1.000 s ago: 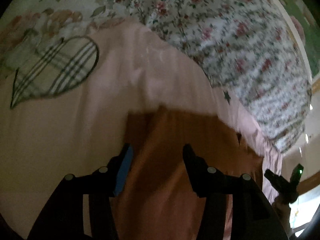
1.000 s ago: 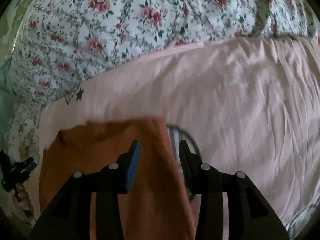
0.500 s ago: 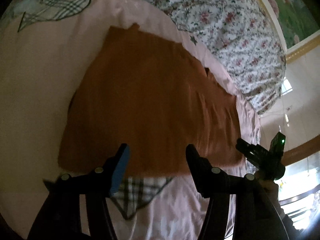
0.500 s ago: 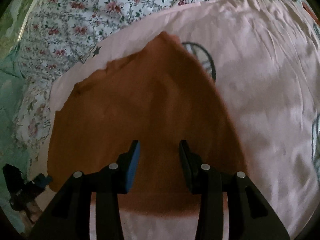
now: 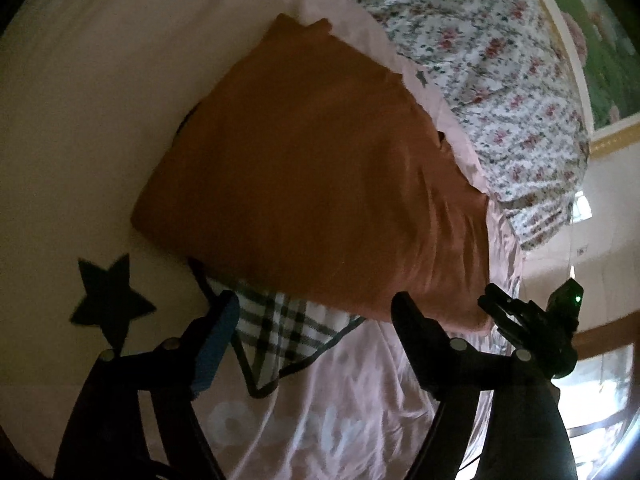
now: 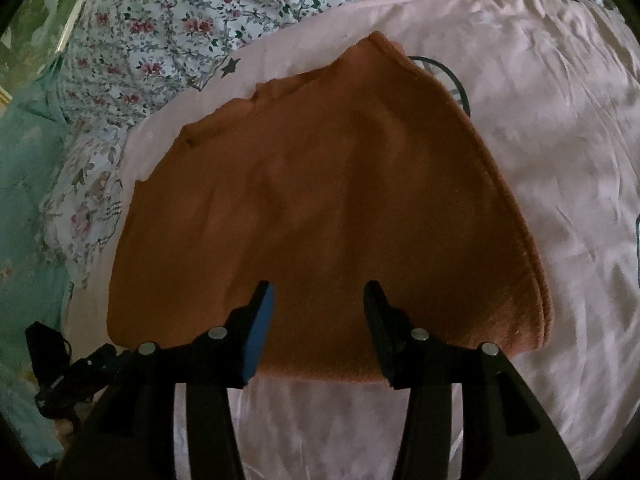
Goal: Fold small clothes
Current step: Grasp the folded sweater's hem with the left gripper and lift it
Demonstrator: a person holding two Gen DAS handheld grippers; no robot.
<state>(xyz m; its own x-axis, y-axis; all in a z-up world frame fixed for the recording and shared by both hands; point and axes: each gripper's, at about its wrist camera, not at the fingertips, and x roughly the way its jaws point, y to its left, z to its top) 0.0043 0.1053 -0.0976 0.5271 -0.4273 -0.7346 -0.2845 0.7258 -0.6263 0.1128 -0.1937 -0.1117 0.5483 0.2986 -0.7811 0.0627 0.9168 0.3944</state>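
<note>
A rust-orange garment (image 5: 320, 176) lies folded flat on the pink bedsheet (image 5: 72, 120). It also shows in the right wrist view (image 6: 320, 200), with its folded edge nearest the camera. My left gripper (image 5: 316, 312) is open and empty, above the sheet just short of the garment's near edge. My right gripper (image 6: 318, 300) is open and empty, hovering over the garment's near edge. In the left wrist view the right gripper (image 5: 532, 328) shows at the garment's right corner.
A floral quilt (image 6: 200, 12) is bunched beyond the garment, seen too in the left wrist view (image 5: 500, 80). The sheet bears a dark star (image 5: 108, 300) and a plaid heart (image 5: 280, 332) partly under the garment. The left gripper's body (image 6: 60, 372) shows at the lower left.
Both grippers have pulled back and up from the garment, so the whole folded piece now shows ahead of them. It lies still on the sheet.
</note>
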